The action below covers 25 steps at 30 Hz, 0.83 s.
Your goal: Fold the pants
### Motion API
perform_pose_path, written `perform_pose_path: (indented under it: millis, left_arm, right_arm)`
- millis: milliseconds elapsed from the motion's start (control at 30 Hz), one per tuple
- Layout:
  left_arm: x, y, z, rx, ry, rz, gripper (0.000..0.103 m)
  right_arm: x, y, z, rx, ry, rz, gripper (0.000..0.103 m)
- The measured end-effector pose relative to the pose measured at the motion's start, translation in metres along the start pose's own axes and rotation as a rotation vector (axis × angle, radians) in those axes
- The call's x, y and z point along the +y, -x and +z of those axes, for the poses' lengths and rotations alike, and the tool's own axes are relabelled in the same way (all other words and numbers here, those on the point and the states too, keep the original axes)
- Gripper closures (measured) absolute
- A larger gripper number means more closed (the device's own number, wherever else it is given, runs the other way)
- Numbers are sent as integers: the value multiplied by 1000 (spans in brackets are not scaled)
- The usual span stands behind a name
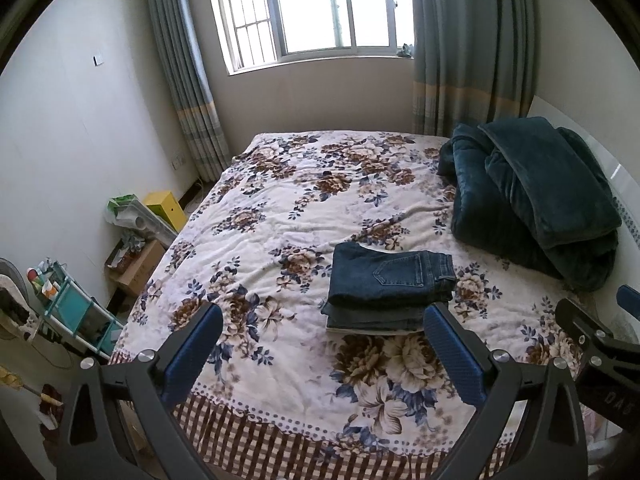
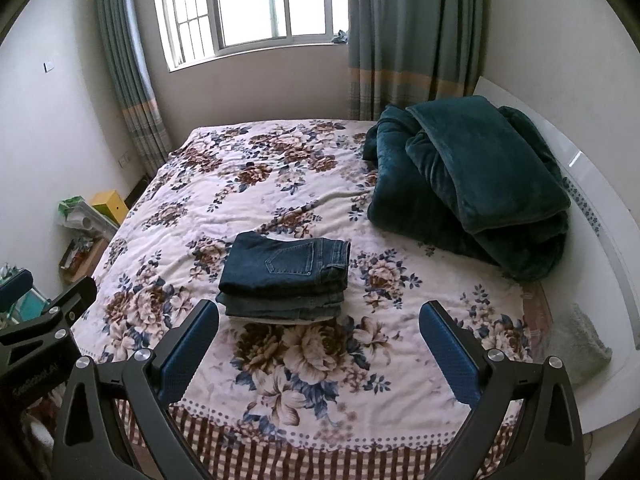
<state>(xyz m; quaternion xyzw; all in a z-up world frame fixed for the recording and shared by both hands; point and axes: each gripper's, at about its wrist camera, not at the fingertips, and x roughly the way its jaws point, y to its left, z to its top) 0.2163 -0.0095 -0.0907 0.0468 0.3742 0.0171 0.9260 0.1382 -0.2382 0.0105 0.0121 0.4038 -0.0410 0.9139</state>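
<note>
We judge the folding done: the dark blue denim pants point(image 2: 286, 276) lie stacked compactly near the middle of the floral-quilted bed point(image 2: 280, 184), while our left claw point(image 1: 322, 354) and right claw point(image 2: 320, 354) hover apart, empty.

Your folded dark indigo denim pants point(image 1: 390, 284) sit on a cream bedspread point(image 2: 256, 184) printed with brown and navy flowers, hemmed in brown-and-cream checks. Dark teal plush blanket point(image 2: 472, 184). Grey-blue curtains point(image 1: 472, 40) with a tan band. Yellow box point(image 1: 166, 208). Both your grippers: black frames, blue textured pads point(image 2: 188, 350).
</note>
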Motion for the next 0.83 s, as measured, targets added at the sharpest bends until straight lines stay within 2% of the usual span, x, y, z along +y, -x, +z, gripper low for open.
perform_pose_path:
  millis: [833]
  left_arm:
    - [-10,11,-2,-21,-8,-16,0]
  right_arm:
    - [-4,5,1,-14,-11,-11,0]
